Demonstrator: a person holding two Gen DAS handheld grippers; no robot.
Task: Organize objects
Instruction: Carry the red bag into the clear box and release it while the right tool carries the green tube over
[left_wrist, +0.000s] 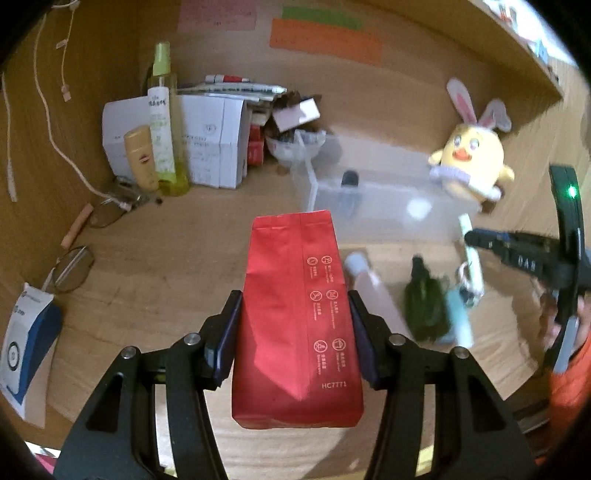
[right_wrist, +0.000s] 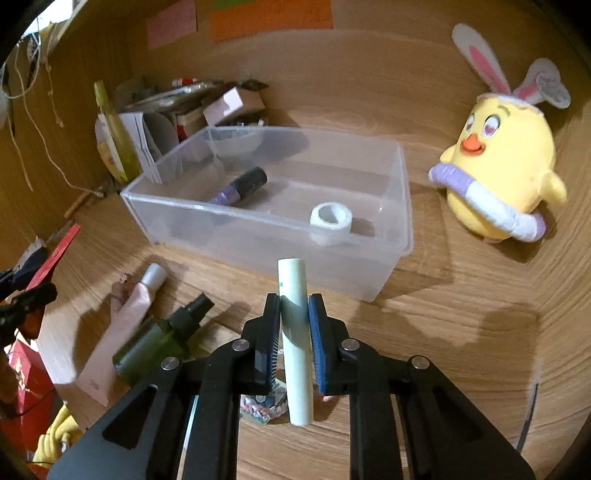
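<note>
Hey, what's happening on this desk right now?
A person is tidying a wooden desk with two handheld grippers. The left gripper grips a red foil pouch; the right gripper grips a pale green tube. Ahead sits a clear plastic bin holding a purple bottle and a white tape roll.

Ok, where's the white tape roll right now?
The white tape roll sits inside the clear plastic bin, toward its front right in the right wrist view, apart from the dark purple bottle lying farther left in the bin.
</note>
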